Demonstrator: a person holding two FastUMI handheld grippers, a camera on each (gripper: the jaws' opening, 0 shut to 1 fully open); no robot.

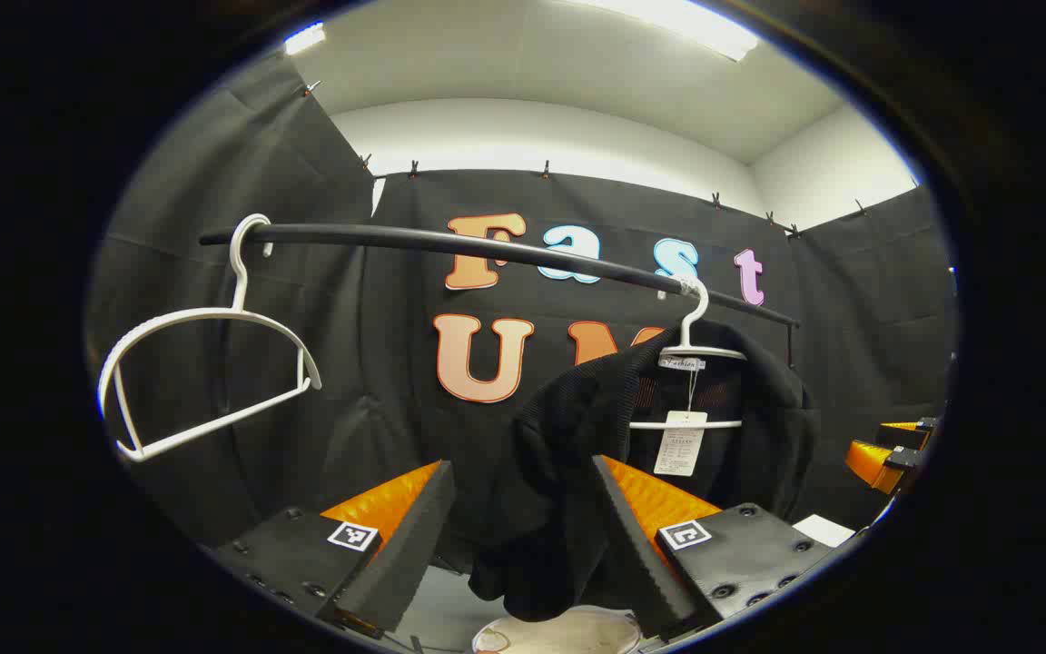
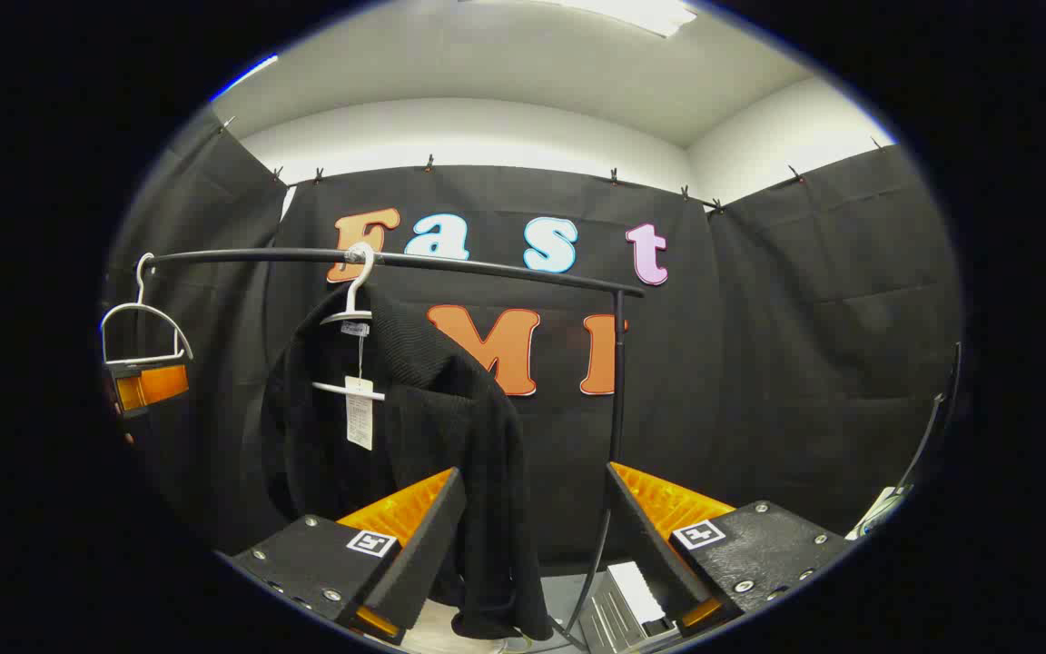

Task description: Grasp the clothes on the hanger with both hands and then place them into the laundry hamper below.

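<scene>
A black knit garment (image 1: pixel 577 454) hangs on a white hanger (image 1: pixel 700 350) from a black rail (image 1: pixel 487 247), with a paper tag (image 1: pixel 679 443) at its neck. One sleeve droops between my left gripper's (image 1: pixel 523 536) open fingers, which do not press on it. In the right gripper view the same garment (image 2: pixel 414 427) hangs left of centre on its hanger (image 2: pixel 352 313). My right gripper (image 2: pixel 537 536) stands open, the garment's right edge hanging by its left finger. A pale rim, perhaps the hamper (image 1: pixel 568 631), shows below. The right gripper (image 1: pixel 891 454) shows at the left gripper view's right edge.
An empty white hanger (image 1: pixel 205 363) hangs at the rail's left end. The rail's upright post (image 2: pixel 616 381) stands between the right gripper's fingers, farther off. A grey ribbed object (image 2: pixel 632 599) lies on the floor by its base. Black cloth walls enclose the booth.
</scene>
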